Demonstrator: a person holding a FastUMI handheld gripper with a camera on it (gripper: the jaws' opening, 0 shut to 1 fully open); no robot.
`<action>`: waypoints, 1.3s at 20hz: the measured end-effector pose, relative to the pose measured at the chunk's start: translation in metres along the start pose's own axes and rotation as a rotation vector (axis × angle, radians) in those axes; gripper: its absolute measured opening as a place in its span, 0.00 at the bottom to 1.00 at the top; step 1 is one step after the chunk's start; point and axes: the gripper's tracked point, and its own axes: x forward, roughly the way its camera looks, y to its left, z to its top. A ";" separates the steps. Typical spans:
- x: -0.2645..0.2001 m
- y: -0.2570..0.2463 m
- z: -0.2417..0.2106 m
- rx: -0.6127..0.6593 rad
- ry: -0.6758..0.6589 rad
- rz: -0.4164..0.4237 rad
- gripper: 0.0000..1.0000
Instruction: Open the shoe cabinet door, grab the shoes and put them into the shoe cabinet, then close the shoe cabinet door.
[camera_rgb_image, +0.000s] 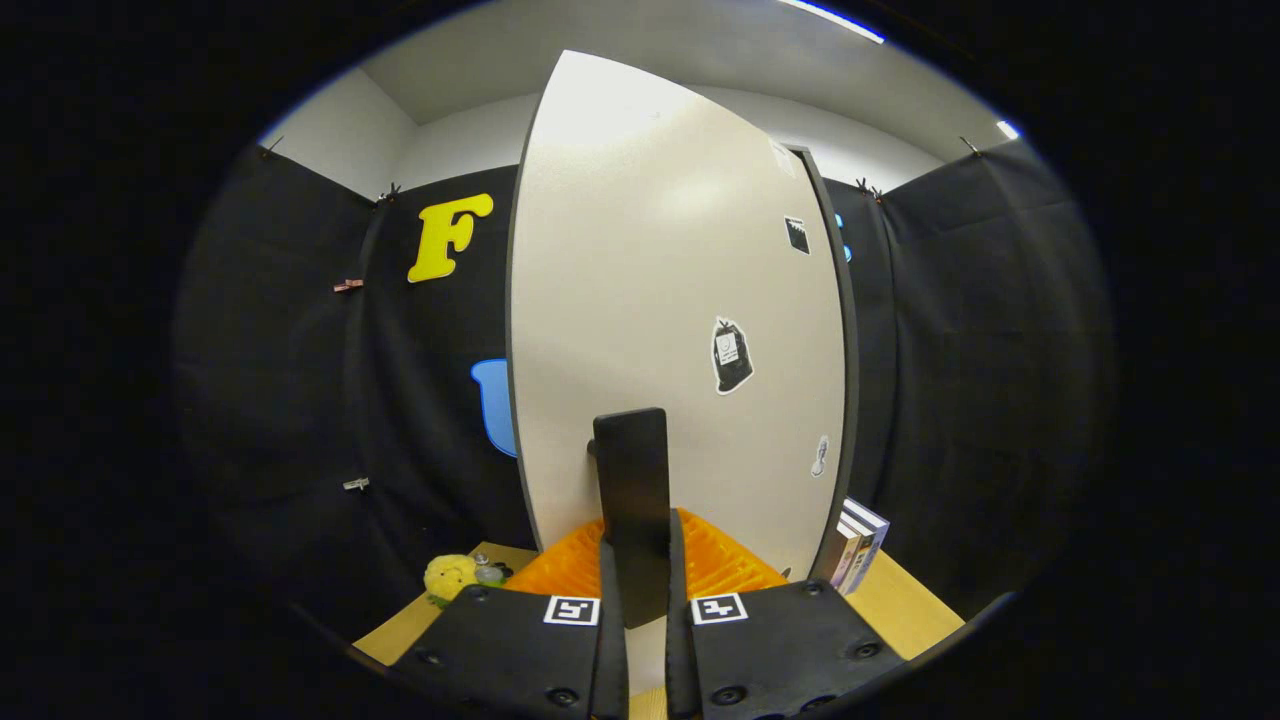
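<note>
The white shoe cabinet door (660, 300) stands upright close ahead, with dark edges and a few small stickers on its face. A black vertical handle (630, 470) juts out of the door low down. My gripper (637, 548) is shut on this handle, and both fingers (720, 565) press on its lower part from either side. Whether the door is ajar or flush with the cabinet cannot be told from here.
A wooden tabletop (905, 600) lies under the cabinet. A yellow plush toy (449, 576) and a small glass object (488, 573) sit left of the fingers. Several books (858, 545) stand upright just right of the door. Black cloth walls surround the booth.
</note>
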 end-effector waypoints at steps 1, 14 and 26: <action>-0.005 -0.006 0.001 -0.002 -0.004 -0.004 0.18; -0.066 -0.108 0.007 0.011 -0.006 -0.094 0.12; -0.091 -0.197 0.007 0.017 0.026 -0.141 0.10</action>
